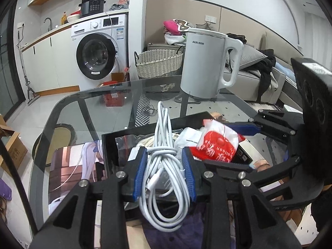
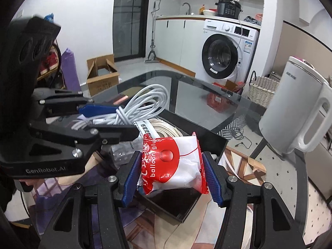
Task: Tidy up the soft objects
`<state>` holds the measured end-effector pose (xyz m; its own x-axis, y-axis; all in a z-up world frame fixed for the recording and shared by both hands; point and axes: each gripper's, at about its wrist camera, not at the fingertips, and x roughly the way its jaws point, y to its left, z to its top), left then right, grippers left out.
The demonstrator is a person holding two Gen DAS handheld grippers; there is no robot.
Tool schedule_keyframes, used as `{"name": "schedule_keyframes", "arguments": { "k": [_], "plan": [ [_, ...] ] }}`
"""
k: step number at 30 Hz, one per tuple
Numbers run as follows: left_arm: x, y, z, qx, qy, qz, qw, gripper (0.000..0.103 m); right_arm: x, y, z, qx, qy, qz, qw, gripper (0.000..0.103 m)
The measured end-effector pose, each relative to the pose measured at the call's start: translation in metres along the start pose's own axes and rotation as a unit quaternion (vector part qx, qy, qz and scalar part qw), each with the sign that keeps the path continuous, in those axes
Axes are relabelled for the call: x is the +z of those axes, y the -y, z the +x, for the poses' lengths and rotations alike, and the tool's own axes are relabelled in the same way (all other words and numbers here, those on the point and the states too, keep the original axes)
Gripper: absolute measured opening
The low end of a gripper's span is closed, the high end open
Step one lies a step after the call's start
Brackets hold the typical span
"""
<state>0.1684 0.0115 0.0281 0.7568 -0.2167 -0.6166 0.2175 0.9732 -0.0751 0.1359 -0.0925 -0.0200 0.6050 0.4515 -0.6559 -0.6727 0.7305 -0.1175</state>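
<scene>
**Both loads hanging over the black tray**

Fingers on both grippers are clamping soft things above the black tray (image 2: 215,143). Left gripper (image 1: 165,166) is pinching a white cable bundle (image 1: 164,166), its long axis running along the fingers, loops dangling. Right gripper (image 2: 172,172), just beside it, is squeezing a red-and-white packet (image 2: 172,164); the tray is lying directly beneath both.

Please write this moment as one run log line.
left gripper: shut on white cable | right gripper: shut on red-white packet | both over black tray
</scene>
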Motion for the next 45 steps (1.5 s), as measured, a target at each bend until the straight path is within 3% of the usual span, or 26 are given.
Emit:
{"name": "schedule_keyframes", "arguments": {
  "k": [21,32,34,36,39,41,43,45],
  "plan": [
    [-0.005,-0.009,0.026,-0.016,-0.034,-0.018,0.9991,0.033,0.015,0.01,0.038,0.04,-0.061,-0.015,0.997,0.059],
    [-0.007,-0.006,0.028,0.003,-0.031,-0.006,0.9995,0.036,0.013,0.01,0.039,0.025,-0.045,-0.024,0.998,0.064],
    [-0.007,-0.008,0.027,0.002,-0.027,-0.011,0.9996,0.038,0.013,0.009,0.036,0.02,-0.041,-0.027,0.999,0.069],
    [-0.009,-0.005,0.027,0.008,-0.029,-0.004,0.9996,0.04,0.011,0.007,0.028,0.025,-0.028,-0.027,0.999,0.087],
    [-0.008,-0.003,0.024,0.002,-0.032,-0.012,0.9994,0.058,0.007,0.011,0.012,0.006,-0.002,-0.022,1.0,0.09],
    [-0.007,0.0,0.018,0.005,-0.03,-0.016,0.9994,0.078,0.005,0.014,0.0,0.006,0.009,-0.013,1.0,0.093],
    [-0.008,-0.001,0.009,0.013,-0.018,-0.023,0.9995,0.092,0.001,0.019,-0.013,-0.007,0.022,-0.005,1.0,0.096],
    [-0.008,-0.002,0.0,0.006,-0.004,-0.031,0.9995,0.097,-0.003,0.023,-0.026,-0.016,0.034,0.006,0.999,0.099]
  ]
}}
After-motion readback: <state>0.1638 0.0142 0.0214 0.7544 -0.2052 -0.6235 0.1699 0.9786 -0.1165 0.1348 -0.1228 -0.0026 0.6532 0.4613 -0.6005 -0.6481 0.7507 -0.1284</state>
